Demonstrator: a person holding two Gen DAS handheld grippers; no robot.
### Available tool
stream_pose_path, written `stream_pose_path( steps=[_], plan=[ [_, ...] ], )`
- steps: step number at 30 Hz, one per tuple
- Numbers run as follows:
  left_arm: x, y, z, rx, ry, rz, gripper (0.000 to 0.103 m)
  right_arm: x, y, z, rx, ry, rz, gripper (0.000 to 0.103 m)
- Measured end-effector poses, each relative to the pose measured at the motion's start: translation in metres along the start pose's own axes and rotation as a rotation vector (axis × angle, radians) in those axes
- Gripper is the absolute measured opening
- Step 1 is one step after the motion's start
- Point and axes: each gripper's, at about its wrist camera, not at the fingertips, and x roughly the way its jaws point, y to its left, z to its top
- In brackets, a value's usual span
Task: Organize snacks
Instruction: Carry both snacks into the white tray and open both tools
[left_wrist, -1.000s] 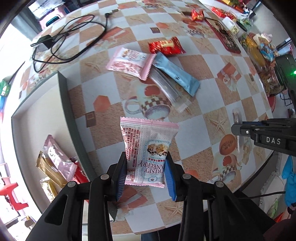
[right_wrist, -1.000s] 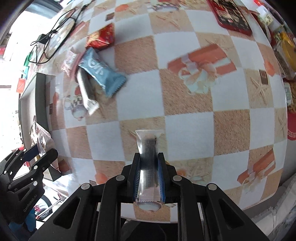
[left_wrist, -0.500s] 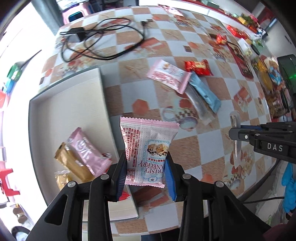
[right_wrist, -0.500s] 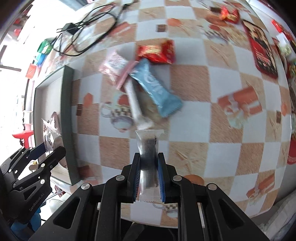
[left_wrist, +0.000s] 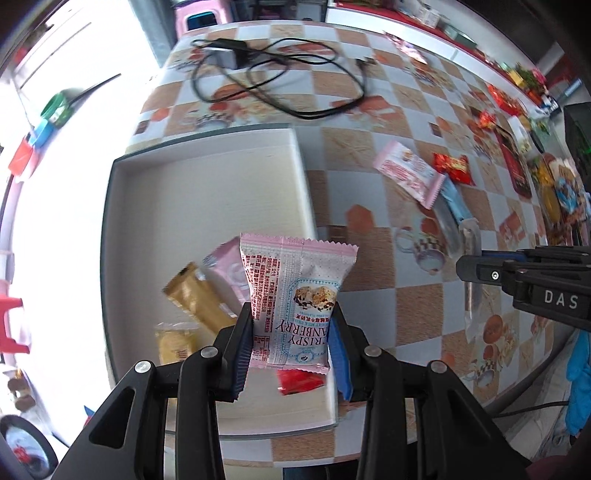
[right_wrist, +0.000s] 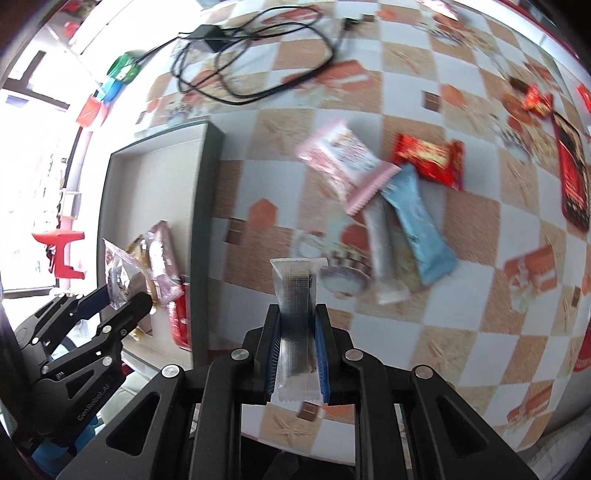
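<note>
- Left gripper (left_wrist: 291, 332) clamps a pink cranberry packet (left_wrist: 295, 295), hiding part of the red packet (left_wrist: 299, 380) in the tray (left_wrist: 207, 192).
- Right gripper (right_wrist: 295, 354) pinches a clear-wrapped dark bar (right_wrist: 295, 314); the upper-right snacks are blurred.

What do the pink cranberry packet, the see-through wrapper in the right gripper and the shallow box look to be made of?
Pink cranberry packet: likely printed plastic film, slightly glossy, with crimped zigzag ends. See-through wrapper: clear plastic film; a dark ridged bar shows through. Shallow white box: probably matte cardboard, with thin straight grey walls; not certain.

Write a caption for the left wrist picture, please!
Left gripper holds a pink cranberry snack above the white tray.
</note>
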Motion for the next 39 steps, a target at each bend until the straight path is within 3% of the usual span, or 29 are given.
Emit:
stream_pose_path(
  steps=[18, 39],
  plan=[
    [0.007, 0.075, -0.016, -0.156, 0.013, 0.035, 0.041, 0.025, 0.115, 0.034, -0.204, 0.031, 0.034, 0.019],
    [0.025, 0.103, -0.013, -0.215, 0.05, 0.031, 0.041, 0.058, 0.166, 0.058, -0.281, 0.097, -0.04, 0.019]
  ],
)
